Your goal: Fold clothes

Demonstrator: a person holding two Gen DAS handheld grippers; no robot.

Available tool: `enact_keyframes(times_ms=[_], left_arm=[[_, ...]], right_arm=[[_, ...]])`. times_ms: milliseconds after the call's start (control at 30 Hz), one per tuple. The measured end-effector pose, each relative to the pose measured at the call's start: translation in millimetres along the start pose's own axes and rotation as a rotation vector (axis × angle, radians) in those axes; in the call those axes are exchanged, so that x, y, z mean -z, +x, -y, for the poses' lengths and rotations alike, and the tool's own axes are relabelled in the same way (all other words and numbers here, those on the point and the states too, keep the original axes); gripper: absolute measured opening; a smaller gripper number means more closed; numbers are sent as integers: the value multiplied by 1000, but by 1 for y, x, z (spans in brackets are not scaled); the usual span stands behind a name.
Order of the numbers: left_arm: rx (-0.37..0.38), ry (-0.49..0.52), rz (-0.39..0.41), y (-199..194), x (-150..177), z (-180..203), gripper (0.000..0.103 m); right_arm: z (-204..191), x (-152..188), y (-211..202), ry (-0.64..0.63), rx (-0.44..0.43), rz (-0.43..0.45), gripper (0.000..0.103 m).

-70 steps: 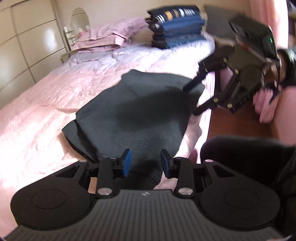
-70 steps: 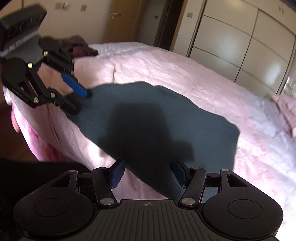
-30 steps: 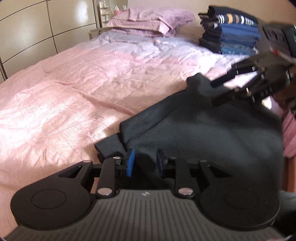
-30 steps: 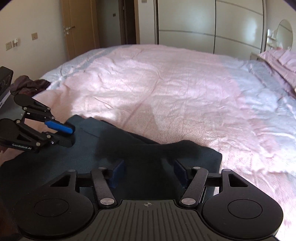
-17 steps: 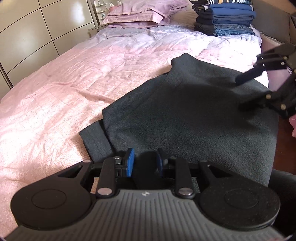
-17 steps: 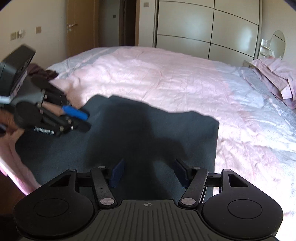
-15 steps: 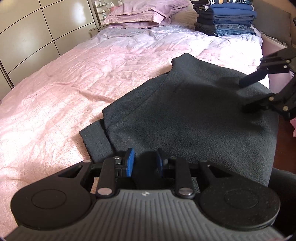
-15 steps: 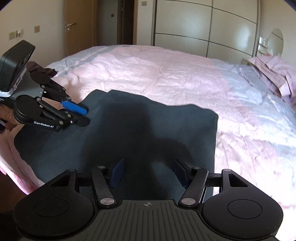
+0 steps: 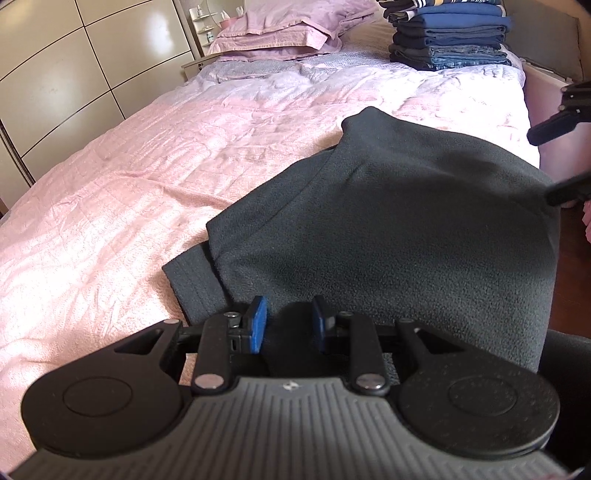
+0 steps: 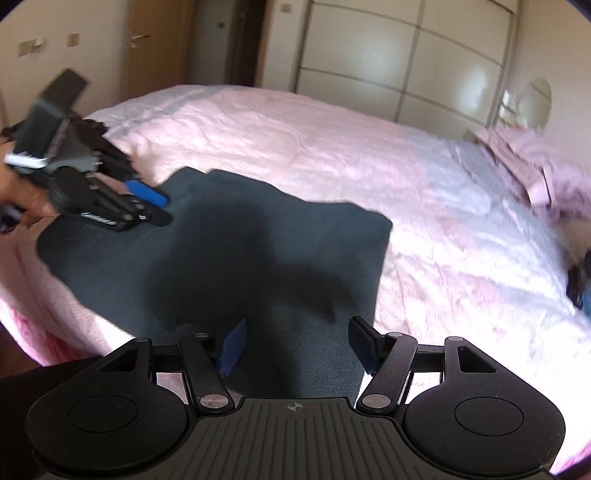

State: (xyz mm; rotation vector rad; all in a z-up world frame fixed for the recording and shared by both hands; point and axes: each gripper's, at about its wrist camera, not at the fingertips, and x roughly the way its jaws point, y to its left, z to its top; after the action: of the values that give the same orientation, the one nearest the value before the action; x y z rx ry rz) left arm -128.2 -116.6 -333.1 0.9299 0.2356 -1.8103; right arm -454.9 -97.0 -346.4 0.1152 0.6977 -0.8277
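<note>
Item: dark fleece garment (image 9: 388, 229) — lying on the pink bed (image 9: 155, 155), along the bed's near side edge, its lower part hanging over that edge. Already doubled over, by my judgement; a sleeve cuff (image 9: 192, 280) is peeking out from under the top layer on the side toward the bed's middle.

Left tool (image 9: 286, 325): I am holding its blue pads on either side of a fold of the fleece at the cuff end. The gap between them is narrow, and dark fabric is filling it, so I am taking this as a grip on the garment.

Right tool (image 10: 297, 345): I am keeping it spread wide above the other end of the garment, pinching nothing; the picture here is blurring.

Axis: the garment's long axis is running along the bed's side edge, from my left tool toward my right, pointing up toward the headboard end where the folded stack (image 9: 448, 35) is sitting beside the pillows (image 9: 280, 33).

Governing relation: the cloth is lying straight ahead of and below both tools — one at each end of that axis. The left is the nearer, already in contact.
</note>
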Motion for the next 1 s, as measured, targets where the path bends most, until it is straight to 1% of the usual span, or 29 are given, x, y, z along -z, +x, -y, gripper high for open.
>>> enact_keyframes(times_ms=[33,67,100,133,200,267,333,433,467,500,533,567,633,700,767,800,833,867,900,933,967,1000], left_arm=[[0,-4,8,-3,0,-1,25],[0,-10,21,-8,1,-3,30],[5,-15,38,-13,2,-4,31],[17,-17,58,-20,3,-4,31],[56,-11,108,-34,8,-4,37],[83,23,148,-49,14,3,53],[91,80,164,-61,20,12,56],[99,135,194,-78,29,24,63],[106,153,216,-84,32,29,64],[114,172,248,-92,35,34,65],[129,188,284,-100,37,40,69],[147,201,309,-105,40,45,74],[160,261,314,-108,43,61,78],[154,342,298,-105,46,80,78],[104,429,257,-93,49,98,77],[80,458,234,-86,50,105,77],[62,473,214,-79,50,110,74],[46,472,198,-73,48,112,69],[28,462,186,-68,46,111,66],[16,447,175,-64,43,110,56],[20,415,170,-62,39,104,50],[37,374,167,-61,35,96,49]], right_arm=[[-7,1,-4,-49,-5,7,65],[-14,3,-8,-101,-9,11,65],[-23,4,-10,-163,-8,10,65],[-31,6,-11,-224,-7,9,65],[-45,11,-7,-327,4,0,65],[-58,16,0,-417,16,-14,65],[-68,18,12,-494,17,-35,65],[-78,18,31,-586,7,-78,64],[-78,15,36,-580,-2,-90,64],[-76,10,39,-549,-19,-100,59],[-73,4,42,-516,-36,-109,47],[-70,0,44,-488,-48,-113,46],[-67,-7,46,-468,-52,-120,44],[-65,-12,46,-456,-55,-125,43],[-65,-17,47,-453,-53,-125,43],[-65,-19,46,-453,-51,-122,43],[-67,-19,45,-455,-48,-121,43],[-68,-20,44,-462,-43,-119,43],[-69,-21,43,-469,-38,-117,43],[-71,-21,42,-478,-32,-115,43],[-73,-20,40,-493,-23,-112,43],[-76,-20,39,-515,-11,-109,43]])
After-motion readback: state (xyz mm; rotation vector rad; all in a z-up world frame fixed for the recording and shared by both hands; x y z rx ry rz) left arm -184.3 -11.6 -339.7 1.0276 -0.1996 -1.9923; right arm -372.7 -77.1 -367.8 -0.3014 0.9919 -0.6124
